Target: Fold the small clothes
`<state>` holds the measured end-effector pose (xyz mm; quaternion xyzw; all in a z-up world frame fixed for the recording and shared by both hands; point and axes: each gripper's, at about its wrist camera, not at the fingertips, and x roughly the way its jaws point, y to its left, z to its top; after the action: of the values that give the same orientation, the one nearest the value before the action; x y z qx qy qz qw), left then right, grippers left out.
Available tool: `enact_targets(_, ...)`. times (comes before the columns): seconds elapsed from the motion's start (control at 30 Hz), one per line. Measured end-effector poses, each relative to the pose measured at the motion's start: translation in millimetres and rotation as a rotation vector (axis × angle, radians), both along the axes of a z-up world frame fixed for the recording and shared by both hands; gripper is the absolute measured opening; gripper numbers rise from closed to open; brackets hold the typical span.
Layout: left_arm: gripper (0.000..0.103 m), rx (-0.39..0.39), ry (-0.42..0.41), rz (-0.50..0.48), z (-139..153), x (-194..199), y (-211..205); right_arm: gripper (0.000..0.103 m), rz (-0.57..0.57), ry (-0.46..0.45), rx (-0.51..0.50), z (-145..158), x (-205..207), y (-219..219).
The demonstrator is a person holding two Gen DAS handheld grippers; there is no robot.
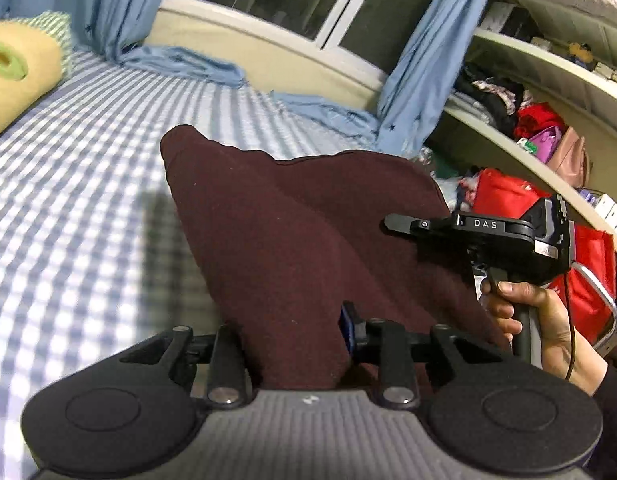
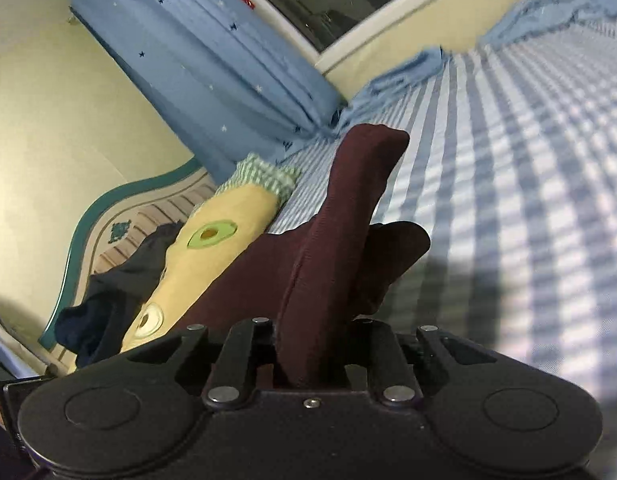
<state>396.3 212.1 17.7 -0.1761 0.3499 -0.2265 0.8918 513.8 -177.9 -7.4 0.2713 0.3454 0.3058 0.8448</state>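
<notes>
the maroon garment point(image 1: 300, 216) is lifted above the blue-and-white checked bed sheet point(image 1: 88, 168), stretched between the two tools, and its shadow falls on the sheet at the left. the left gripper point(image 1: 296, 344) is clamped on the near edge of the cloth, which bunches between the fingers and hides the left pad completely. the right gripper point(image 1: 404, 225), seen from the side at the right of the left wrist view, presses into the cloth's right edge, with the right hand point(image 1: 536, 320) on its handle. in the right wrist view its fingers are buried in a thick fold of maroon fabric, so the fingertips cannot be made out. the yellow pillow point(image 2: 212, 248) is partly covered by the garment, and a dark garment point(image 2: 108, 296) lies beside it.
</notes>
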Motion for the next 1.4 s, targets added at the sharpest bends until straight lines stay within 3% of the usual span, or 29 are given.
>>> enact_targets(0.23, 0.033, 0.037, 0.061, 0.013, -55.0, -20.7, 12.1, 0.019, -0.024, 0.112, 0.029, -61.5, -25.5, 28.3)
enact_targets(0.3, 0.043, 0.044, 0.066, 0.029, -69.0, -25.6, 13.7, 0.022, -0.047, 0.138, 0.017, -78.6, -27.1, 27.2)
enact_targets(0.33, 0.046, 0.038, 0.074, 0.037, -75.8, -29.7, 19.0, 0.033, -0.065, 0.159, 0.03, -86.4, -26.0, 21.6)
enact_targets(0.37, 0.061, 0.032, 0.088, 0.042, -80.6, -32.2, 21.7, 0.052, -0.083, 0.187, 0.039, -92.6, -24.6, 19.1)
enact_targets(0.4, 0.079, 0.036, 0.103, 0.053, -84.4, -35.7, 24.8, 0.061, -0.112, 0.213, 0.024, -96.3, -24.6, 15.0)
enact_targets(0.43, 0.084, 0.048, 0.102, 0.066, -86.9, -41.8, 27.7, 0.065, -0.126, 0.22, 0.019, -98.1, -26.2, 10.7)
enact_targets(0.47, 0.085, 0.066, 0.088, 0.072, -87.3, -48.9, 29.3, 0.075, -0.113, 0.215, 0.044, -97.6, -28.5, 5.6)
enact_targets(0.53, 0.086, 0.127, 0.069, 0.076, -83.5, -66.4, 33.4, 0.085, -0.128, 0.202, 0.054, -90.8, -36.0, -7.4)
enact_targets(0.67, 0.087, 0.22, 0.026, 0.123, -61.0, -105.2, 45.5, 0.087, -0.248, 0.131, -0.086, -68.8, -50.3, -35.8)
enact_targets(0.8, 0.088, 0.285, -0.052, 0.167, -22.8, -123.3, 44.9, 0.087, -0.231, 0.094, -0.082, -52.9, -38.9, -45.3)
enact_targets(0.9, 0.09, 0.222, -0.108, 0.161, -1.6, -117.5, 34.7, 0.082, -0.211, 0.104, -0.075, -57.3, -18.4, -32.8)
enact_targets(1.0, 0.09, 0.219, -0.135, 0.174, 0.5, -103.0, 15.2, 0.066, -0.256, 0.101, -0.072, -64.1, -1.1, -17.2)
enact_targets(1.07, 0.09, 0.256, -0.13, 0.161, -4.2, -96.8, 1.6, 0.033, -0.229, 0.118, -0.072, -66.5, 9.6, -4.8)
enact_targets(1.13, 0.09, 0.273, -0.131, 0.132, -11.4, -96.1, -10.9, 0.019, -0.21, 0.103, -0.139, -59.7, 17.1, 7.5)
enact_targets(1.23, 0.09, 0.272, -0.102, 0.093, -28.3, -91.7, -20.7, 0.013, -0.169, 0.06, -0.166, -45.6, 23.7, 15.4)
enact_targets(1.3, 0.09, 0.291, -0.066, 0.081, -42.4, -90.1, -24.2, 0.013, -0.176, 0.043, -0.134, -38.9, 30.5, 11.5)
enact_targets(1.4, 0.09, 0.299, -0.061, 0.065, -53.0, -92.2, -26.3, 0.012, -0.193, 0.102, -0.107, -54.6, 45.6, 0.8)
